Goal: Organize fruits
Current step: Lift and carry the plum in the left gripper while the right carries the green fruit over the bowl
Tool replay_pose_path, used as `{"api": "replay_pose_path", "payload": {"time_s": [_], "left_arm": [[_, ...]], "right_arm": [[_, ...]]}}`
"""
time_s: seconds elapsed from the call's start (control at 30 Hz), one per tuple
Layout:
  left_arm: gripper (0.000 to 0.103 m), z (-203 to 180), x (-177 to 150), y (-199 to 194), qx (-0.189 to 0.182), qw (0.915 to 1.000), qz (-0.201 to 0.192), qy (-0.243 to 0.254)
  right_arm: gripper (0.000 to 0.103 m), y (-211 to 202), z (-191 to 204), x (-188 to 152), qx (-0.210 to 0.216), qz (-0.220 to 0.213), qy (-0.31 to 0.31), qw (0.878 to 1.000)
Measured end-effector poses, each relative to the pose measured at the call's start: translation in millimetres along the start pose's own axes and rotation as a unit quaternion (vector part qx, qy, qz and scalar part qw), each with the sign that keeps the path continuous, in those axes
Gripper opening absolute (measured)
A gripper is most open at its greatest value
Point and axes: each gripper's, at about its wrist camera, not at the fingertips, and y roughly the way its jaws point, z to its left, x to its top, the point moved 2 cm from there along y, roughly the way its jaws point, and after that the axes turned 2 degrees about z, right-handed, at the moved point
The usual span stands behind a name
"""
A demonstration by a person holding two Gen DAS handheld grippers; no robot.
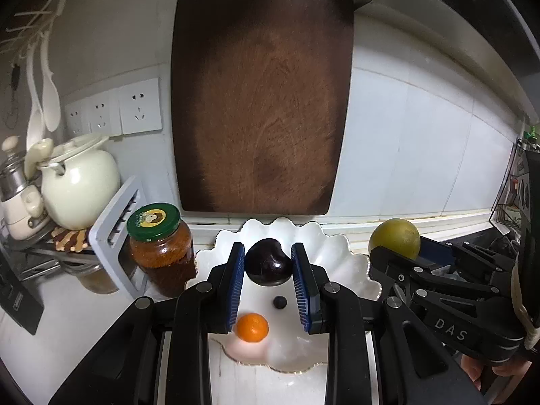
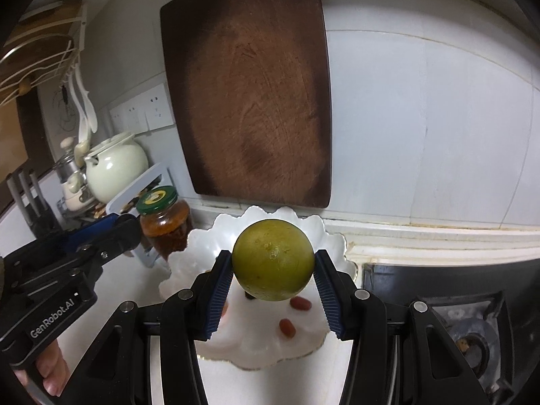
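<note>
My left gripper (image 1: 268, 263) is shut on a dark purple plum (image 1: 268, 262) and holds it above a white scalloped plate (image 1: 330, 249). On the plate lie a small orange fruit (image 1: 252, 327) and a small dark berry (image 1: 279, 301). My right gripper (image 2: 273, 270) is shut on a round green citrus (image 2: 272, 259) above the same plate (image 2: 202, 246); the citrus also shows in the left wrist view (image 1: 394, 238). Two small red fruits (image 2: 293, 315) lie on the plate beneath it.
A brown cutting board (image 1: 261, 101) leans on the tiled wall behind the plate. A green-lidded jar (image 1: 160, 248), a grey rack (image 1: 114, 233) and a cream pot (image 1: 79, 190) stand to the left. A gas stove (image 2: 465, 330) lies to the right.
</note>
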Motion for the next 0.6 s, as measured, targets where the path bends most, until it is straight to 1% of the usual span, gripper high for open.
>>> {"api": "replay_pose_path", "payload": {"time_s": [0.2,0.4,0.6], "left_arm": [[0.028,6,8,30,-0.004,0.9996,0.027,-0.002],[0.028,12,13,59,0.001,0.9986,0.053,0.006],[0.028,18,13,95,0.000,0.9957,0.092,0.006]], "right_arm": [[0.050,24,-3,9,-0.011,0.018,0.001,1.000],[0.050,50,-9,15,-0.010,0.045,0.009,0.999],[0.050,80,-15,16,-0.016,0.077,0.009,0.997]]}}
